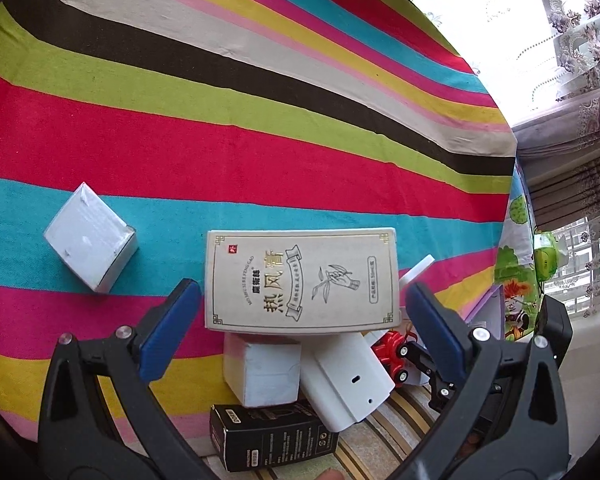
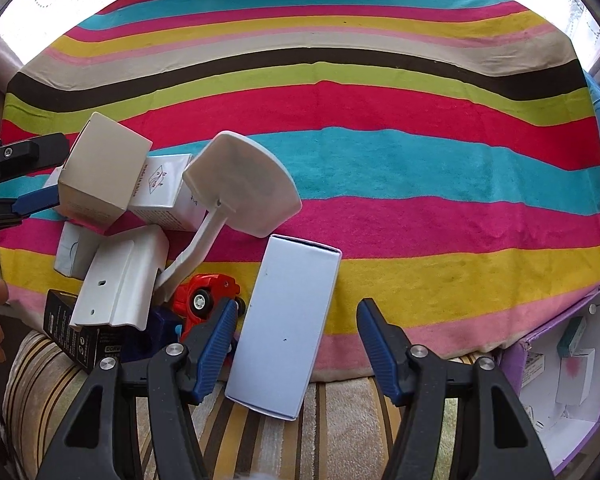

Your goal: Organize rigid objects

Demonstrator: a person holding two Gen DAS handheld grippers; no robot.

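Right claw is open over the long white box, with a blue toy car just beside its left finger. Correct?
Not quite: the toy car is red, not blue, as the right wrist view shows. The right claw does stand open over the long white box.

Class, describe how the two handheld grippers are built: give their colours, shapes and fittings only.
Both the left gripper and the right gripper have black plastic frames with triangular cut-outs, silver round bolts at the pivots, and two fingers faced with ribbed blue pads. No cables or sleeves show.
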